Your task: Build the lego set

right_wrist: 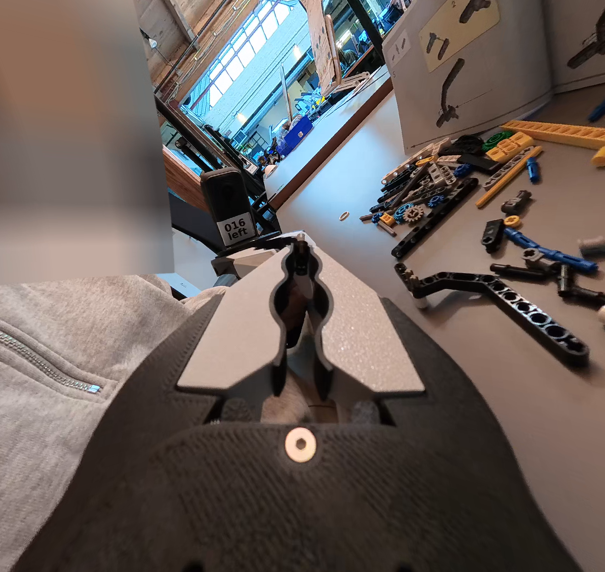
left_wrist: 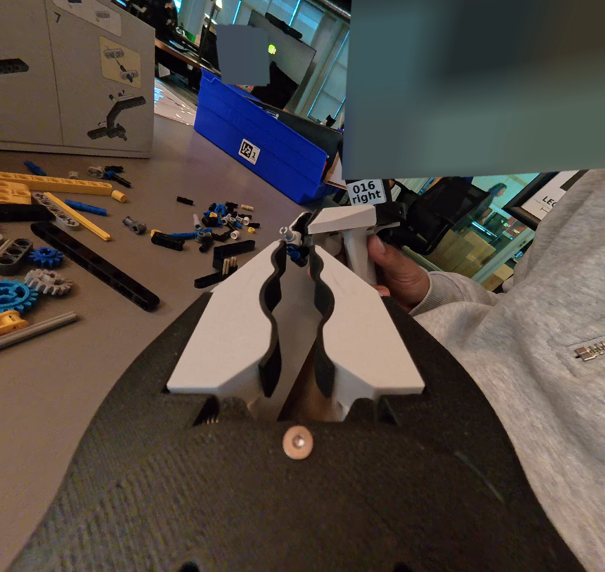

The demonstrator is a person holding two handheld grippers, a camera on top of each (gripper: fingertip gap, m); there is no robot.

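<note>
My left gripper (left_wrist: 297, 250) is closed on a small Lego assembly (left_wrist: 293, 252) of blue, black and grey connector pieces, held above the table near the person's body. My right gripper (left_wrist: 306, 229) meets it tip to tip from the far side, a hand around its handle. In the right wrist view my right gripper (right_wrist: 300, 250) is nearly closed, with a thin black and grey piece (right_wrist: 301, 263) of that assembly pinched at its tips. The left gripper (right_wrist: 278, 245) shows just beyond. The joint between the pieces is hidden by the fingers.
Loose Lego parts lie on the grey table: a small-parts pile (left_wrist: 222, 222), a long black beam (left_wrist: 95, 265), gears (left_wrist: 45, 257), yellow beams (left_wrist: 55, 183) and a bent black beam (right_wrist: 491, 294). An instruction booklet (left_wrist: 82, 81) stands behind them. A blue bin (left_wrist: 262, 137) sits farther back.
</note>
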